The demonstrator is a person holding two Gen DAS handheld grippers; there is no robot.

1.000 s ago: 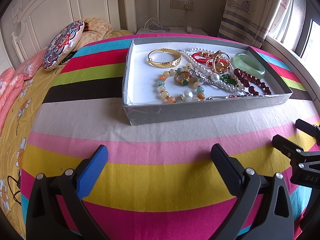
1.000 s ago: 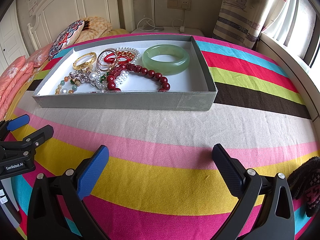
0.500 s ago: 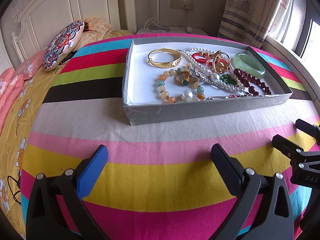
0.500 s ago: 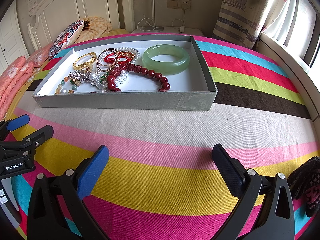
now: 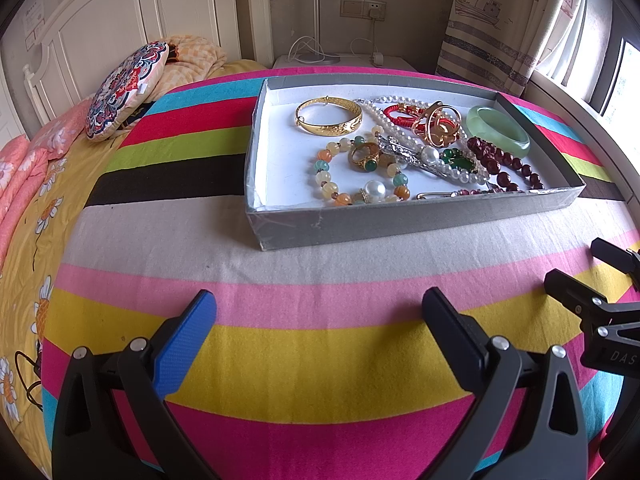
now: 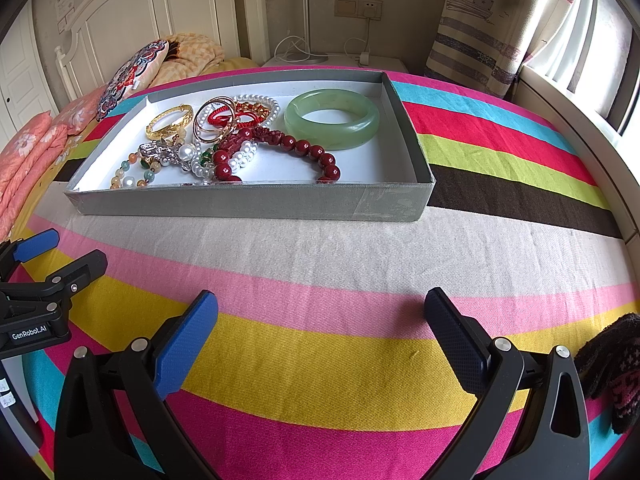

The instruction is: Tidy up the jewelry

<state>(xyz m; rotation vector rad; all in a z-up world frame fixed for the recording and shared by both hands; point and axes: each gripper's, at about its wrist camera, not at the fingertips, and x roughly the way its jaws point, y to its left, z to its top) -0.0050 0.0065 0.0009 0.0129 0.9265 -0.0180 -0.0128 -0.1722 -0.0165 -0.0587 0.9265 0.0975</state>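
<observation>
A shallow grey box (image 5: 400,222) (image 6: 248,200) with a white floor rests on a striped bedspread. It holds a heap of jewelry: a gold bangle (image 5: 329,121) (image 6: 170,122), a pale green jade bangle (image 5: 498,131) (image 6: 332,118), a dark red bead bracelet (image 5: 502,166) (image 6: 296,148), a pastel bead bracelet (image 5: 332,184), a pearl string (image 5: 390,118) and a gold ring with a green stone (image 5: 365,157). My left gripper (image 5: 318,316) stands open over the yellow stripe, well short of the box. My right gripper (image 6: 320,316) is open too, beside it on the right. Both are empty.
A patterned round cushion (image 5: 126,88) and a folded blanket (image 5: 196,58) lie at the bed's head. A nightstand (image 5: 340,62) with cables stands behind the box. A curtain (image 5: 504,28) and a window sill run along the right. A dark knitted glove (image 6: 612,368) lies at the right edge.
</observation>
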